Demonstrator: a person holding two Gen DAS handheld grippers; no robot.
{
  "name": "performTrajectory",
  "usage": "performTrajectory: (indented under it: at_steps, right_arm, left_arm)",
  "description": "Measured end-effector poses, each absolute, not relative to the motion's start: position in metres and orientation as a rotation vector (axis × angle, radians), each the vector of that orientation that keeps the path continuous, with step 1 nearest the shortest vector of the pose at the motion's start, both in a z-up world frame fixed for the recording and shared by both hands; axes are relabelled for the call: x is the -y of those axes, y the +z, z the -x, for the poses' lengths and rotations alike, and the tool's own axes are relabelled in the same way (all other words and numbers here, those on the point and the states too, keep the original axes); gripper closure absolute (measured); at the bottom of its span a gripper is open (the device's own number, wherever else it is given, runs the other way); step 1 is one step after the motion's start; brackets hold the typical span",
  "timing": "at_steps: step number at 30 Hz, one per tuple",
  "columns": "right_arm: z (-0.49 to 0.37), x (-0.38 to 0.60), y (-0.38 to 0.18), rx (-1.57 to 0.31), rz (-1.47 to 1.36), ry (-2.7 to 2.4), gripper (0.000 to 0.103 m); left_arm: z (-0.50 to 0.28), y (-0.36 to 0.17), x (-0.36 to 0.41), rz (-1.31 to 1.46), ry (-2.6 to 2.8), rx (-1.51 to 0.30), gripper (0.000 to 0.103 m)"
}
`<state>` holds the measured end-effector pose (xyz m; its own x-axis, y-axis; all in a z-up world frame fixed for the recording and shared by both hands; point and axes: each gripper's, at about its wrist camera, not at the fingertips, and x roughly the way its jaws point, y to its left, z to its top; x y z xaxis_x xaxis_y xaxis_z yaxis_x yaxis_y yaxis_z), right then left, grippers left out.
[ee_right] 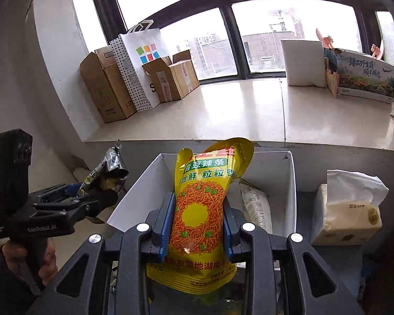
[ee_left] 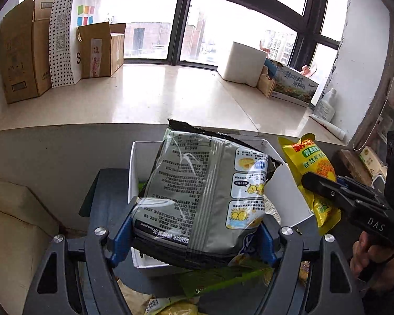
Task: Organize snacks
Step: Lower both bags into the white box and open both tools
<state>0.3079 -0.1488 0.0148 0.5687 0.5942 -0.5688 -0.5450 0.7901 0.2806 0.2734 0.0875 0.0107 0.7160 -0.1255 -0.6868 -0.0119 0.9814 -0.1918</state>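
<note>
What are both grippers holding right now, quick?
Left gripper: jaws closed on the grey chip bag, held over the white box.
Right gripper: jaws closed on the yellow snack pouch.

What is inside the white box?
In the white box a white printed packet leans near the right wall. The yellow snack bag covers the rest of its inside.

Grey snack bag (ee_left: 205,199): silver-grey with black print, black edges, yellow pictures in white panels. Yellow snack bag (ee_right: 199,210): yellow, orange strands with green dots, green label band. White open box (ee_right: 291,183); white paper bag (ee_right: 141,63) with black-dotted side and coloured squares; brown cardboard boxes (ee_right: 105,89).
</note>
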Motion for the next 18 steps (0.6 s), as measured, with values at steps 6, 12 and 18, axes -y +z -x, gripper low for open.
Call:
performTrajectory:
  at_steps: [6, 12, 18]
  right_arm:
    - [-0.342, 0.152, -0.006, -0.749, -0.131, 0.570, 0.005]
    - [-0.340, 0.174, -0.014, -0.754, -0.215, 0.559, 0.000]
    - [-0.313, 0.186, -0.009, -0.720, -0.223, 0.570, 0.000]
  left_arm:
    - [-0.291, -0.015, -0.096, 0.220, -0.066, -0.805, 0.000]
    - [-0.277, -0.020, -0.100, 0.196, -0.062, -0.798, 0.000]
    - [-0.248, -0.009, -0.095, 0.144, -0.065, -0.770, 0.000]
